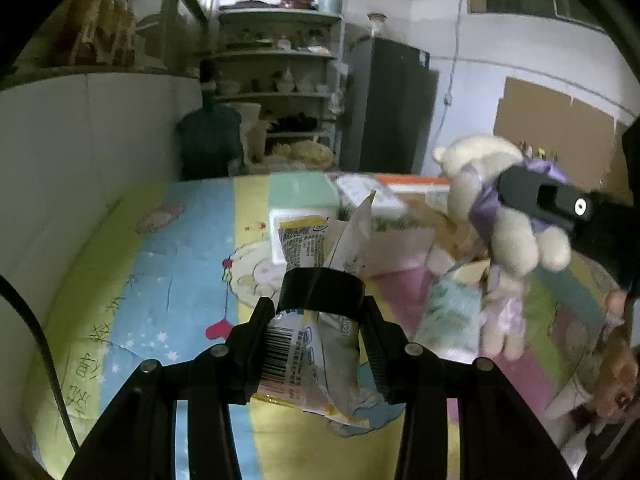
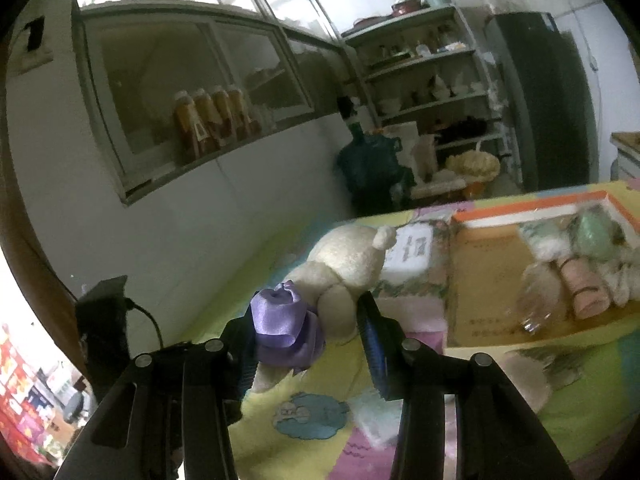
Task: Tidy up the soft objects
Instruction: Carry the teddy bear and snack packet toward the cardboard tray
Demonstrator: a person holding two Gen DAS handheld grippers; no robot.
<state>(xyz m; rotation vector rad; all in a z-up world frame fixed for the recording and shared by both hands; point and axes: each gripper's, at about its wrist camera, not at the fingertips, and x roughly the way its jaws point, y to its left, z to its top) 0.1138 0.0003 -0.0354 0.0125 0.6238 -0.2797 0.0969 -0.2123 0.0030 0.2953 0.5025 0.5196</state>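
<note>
My left gripper (image 1: 320,312) is shut on a crinkled white and yellow plastic packet (image 1: 316,344) with a barcode, held above the colourful cartoon-print table cover (image 1: 160,280). My right gripper (image 2: 306,328) is shut on a cream teddy bear (image 2: 344,268) with a purple satin ribbon (image 2: 280,316), held in the air. The bear (image 1: 492,200) and the right gripper (image 1: 540,196) also show at the right of the left wrist view. An orange-rimmed cardboard box (image 2: 488,272) holds rolled cloths and soft items at the right.
A mint and white box (image 1: 300,208) stands behind the packet. A tissue pack (image 1: 452,316) and a small pink plush (image 1: 504,320) lie near the cardboard box. A white wall, shelves (image 1: 280,80) and a dark fridge (image 1: 388,108) stand behind the table.
</note>
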